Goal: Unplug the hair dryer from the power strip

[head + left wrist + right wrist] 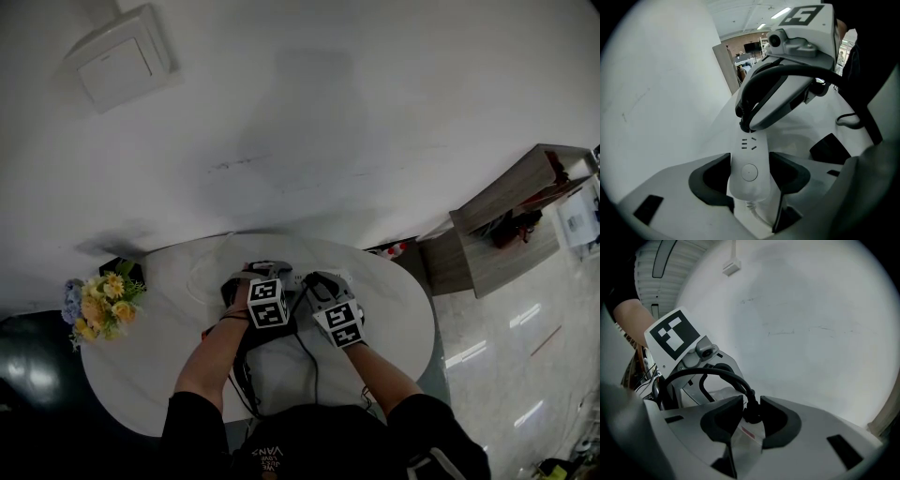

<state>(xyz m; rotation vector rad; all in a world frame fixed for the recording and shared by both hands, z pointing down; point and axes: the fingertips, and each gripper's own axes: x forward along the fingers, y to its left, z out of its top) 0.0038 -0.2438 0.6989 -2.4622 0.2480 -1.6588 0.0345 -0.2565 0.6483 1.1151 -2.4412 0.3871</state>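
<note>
Leaning over a round white table (141, 375), a person works two hand-held grippers close together near its middle. The left gripper (749, 178) has its dark pads (710, 180) closed narrowly on the rounded near end of a long white plastic power strip (749, 152). One pad presses each side, and the strip's round button (749, 172) lies right between them.

Just ahead of that gripper, at the strip's far end, the right gripper (751, 409) pinches a small black plug (751, 414), its jaws tight on either side of it. The plug's base sits against the strip's white face directly under the right gripper. I can't tell how deep its prongs go.

A thick black cord (710, 375) rises from the plug and arches over to the left of the right gripper. It passes below the left gripper's marker cube (675, 336), which stands just beside. From above, the cord runs back from the grippers toward the person.

Well off to the left of the left gripper, at the table's edge, stands a bunch of yellow flowers (101, 307).
</note>
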